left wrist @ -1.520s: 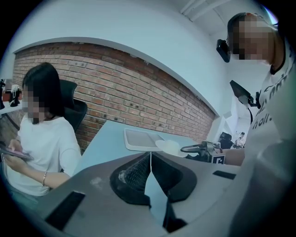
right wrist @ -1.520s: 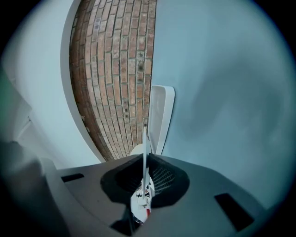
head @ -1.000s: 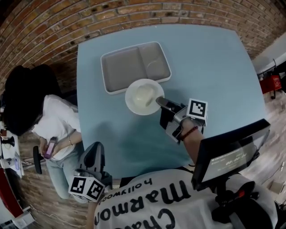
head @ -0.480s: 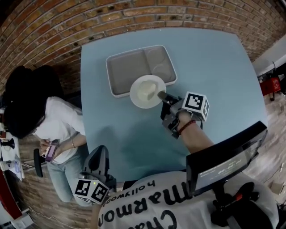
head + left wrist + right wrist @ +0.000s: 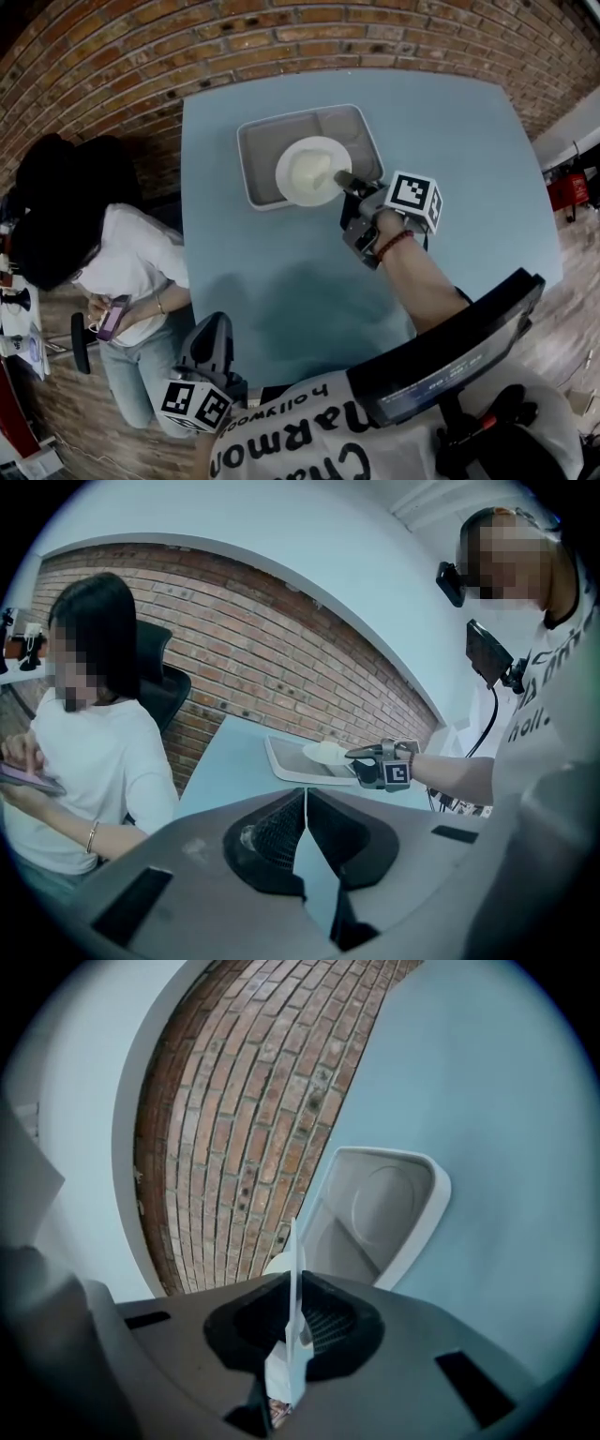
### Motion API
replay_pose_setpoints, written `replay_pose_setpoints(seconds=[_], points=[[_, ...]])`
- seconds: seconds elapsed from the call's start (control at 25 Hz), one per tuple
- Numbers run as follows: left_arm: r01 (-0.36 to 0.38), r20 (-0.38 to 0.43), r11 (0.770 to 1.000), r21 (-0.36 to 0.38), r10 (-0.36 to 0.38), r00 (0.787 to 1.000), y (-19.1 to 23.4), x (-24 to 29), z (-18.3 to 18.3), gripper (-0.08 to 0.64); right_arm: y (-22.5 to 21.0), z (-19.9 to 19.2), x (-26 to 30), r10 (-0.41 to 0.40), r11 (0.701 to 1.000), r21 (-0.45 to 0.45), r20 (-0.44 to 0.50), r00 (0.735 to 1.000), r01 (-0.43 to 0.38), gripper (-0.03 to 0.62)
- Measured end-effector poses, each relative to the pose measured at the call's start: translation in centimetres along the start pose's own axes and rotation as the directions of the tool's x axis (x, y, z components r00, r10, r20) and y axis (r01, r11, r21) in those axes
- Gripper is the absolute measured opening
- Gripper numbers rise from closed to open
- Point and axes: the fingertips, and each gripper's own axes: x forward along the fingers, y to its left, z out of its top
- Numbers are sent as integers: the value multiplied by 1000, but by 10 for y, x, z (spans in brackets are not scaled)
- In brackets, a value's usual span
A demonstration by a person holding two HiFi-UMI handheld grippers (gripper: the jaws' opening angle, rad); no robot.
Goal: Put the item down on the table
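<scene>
- Head view: a smooth pale-blue table (image 5: 450, 159) with rounded corners stands against a rough brick wall (image 5: 141, 56).
- A grey rectangular tray (image 5: 265, 145), matte with a raised rim and two compartments, lies on the table's far half.
- A round white plate (image 5: 311, 171), thin and glossy, sits over the middle of the tray; whether its underside touches the tray I cannot tell.
- The right tool (image 5: 342, 180) reaches in from the tray's right side and grips the plate's right edge. Its marker cube (image 5: 413, 201) is just right of the tray.
- The left tool (image 5: 214, 328) hangs at the table's near edge, well away from the tray.
- A seated person (image 5: 122, 272) in a white shirt is left of the tray, beyond the table's edge, holding a phone (image 5: 111, 317).
- Left gripper view: the left tool's (image 5: 304, 794) dark ribbed pads meet at the tips with nothing between them. Beyond, the plate shows just above the tray's rim, pinched by the right tool.
- Right gripper view: the right tool's (image 5: 293, 1283) jaws are clamped on the plate's rim, seen edge-on as a thin white blade. The tray lies just beyond, with its round-cornered compartment bare.
</scene>
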Motion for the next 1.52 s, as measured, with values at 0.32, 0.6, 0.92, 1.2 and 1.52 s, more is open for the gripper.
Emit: replay_pose_setpoints(seconds=[0.32, 0.6, 0.92, 1.2, 1.52], points=[[-2, -11, 1000, -20, 1, 1000, 11, -4, -6, 12, -2, 11, 36, -58, 994, -99, -36, 998, 54, 26], [-7, -11, 1000, -30, 7, 1000, 16, -6, -7, 12, 8, 15, 63, -176, 938, -318, -87, 981, 140, 28], [-28, -14, 999, -39, 28, 1000, 23, -13, -8, 12, 3, 29, 79, -259, 882, -421, -61, 964, 210, 25], [-37, -14, 998, -49, 36, 999, 28, -14, -9, 12, -12, 33, 85, -330, 841, -466, -36, 943, 276, 26], [-47, -16, 997, -63, 46, 999, 32, -13, -10, 12, -23, 34, 88, -407, 771, -542, -17, 913, 334, 52]])
